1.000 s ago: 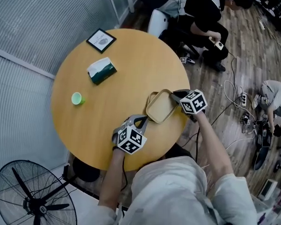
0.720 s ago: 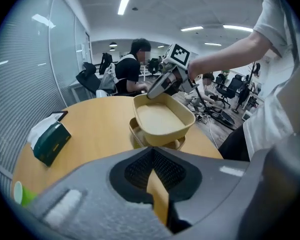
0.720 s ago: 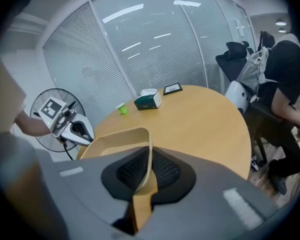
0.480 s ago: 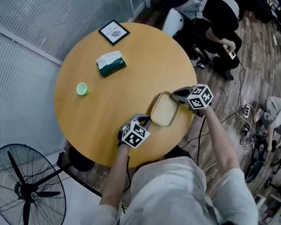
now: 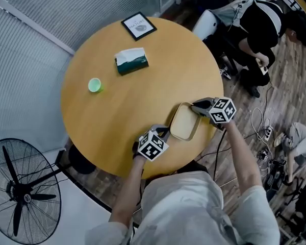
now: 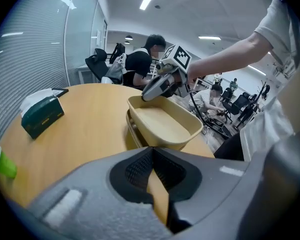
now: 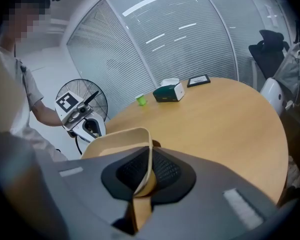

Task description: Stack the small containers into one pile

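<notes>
The left tongs (image 6: 155,184) are pressed together on a thin beige wall. The right tongs (image 7: 142,179) are likewise clamped on a beige rim (in each gripper view only a sliver of wall stands between the pads). In the head view the beige containers (image 5: 184,121) sit at the lower right of the round bench (image 5: 117,116), between the two tongs. The left gripper view shows the upper container (image 6: 162,124), gripped at its far rim by the right tongs, riding over a lower container (image 6: 131,131). I cannot tell which of the two the left tongs pinch. A green cup (image 5: 95,85) and a tissue box (image 5: 132,61) stand well apart, toward the upper left.
</notes>
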`<move>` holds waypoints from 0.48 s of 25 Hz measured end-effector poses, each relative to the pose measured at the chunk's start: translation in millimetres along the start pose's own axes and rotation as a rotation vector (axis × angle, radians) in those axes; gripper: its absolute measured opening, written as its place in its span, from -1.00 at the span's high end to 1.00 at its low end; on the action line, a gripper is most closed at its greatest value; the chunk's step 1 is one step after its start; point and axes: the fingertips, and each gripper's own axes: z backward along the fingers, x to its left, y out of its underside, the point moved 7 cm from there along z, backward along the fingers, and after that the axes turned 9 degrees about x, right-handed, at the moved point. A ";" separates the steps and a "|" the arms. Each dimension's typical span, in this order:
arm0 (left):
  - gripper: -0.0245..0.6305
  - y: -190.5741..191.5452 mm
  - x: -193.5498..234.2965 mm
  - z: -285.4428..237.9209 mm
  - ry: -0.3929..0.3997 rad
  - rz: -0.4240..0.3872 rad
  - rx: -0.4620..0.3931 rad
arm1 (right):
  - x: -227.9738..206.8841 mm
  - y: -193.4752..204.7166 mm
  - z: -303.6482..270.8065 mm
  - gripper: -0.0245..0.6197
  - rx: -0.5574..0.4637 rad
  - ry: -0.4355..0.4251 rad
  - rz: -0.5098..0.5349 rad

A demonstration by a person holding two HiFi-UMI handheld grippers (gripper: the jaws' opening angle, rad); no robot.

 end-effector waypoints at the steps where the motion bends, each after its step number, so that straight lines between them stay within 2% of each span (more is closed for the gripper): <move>1: 0.91 2.6 0.8 -1.6 0.001 0.011 -0.002 | -0.7 2.0 -2.6 0.87 -0.002 -0.002 0.000; 5: 0.91 9.1 2.0 -5.3 0.005 0.053 -0.011 | -4.3 7.5 -6.4 0.87 -0.007 -0.017 -0.001; 12: 0.91 12.6 2.8 -4.2 0.007 0.072 -0.024 | -7.2 9.9 -6.2 0.87 -0.009 -0.001 0.010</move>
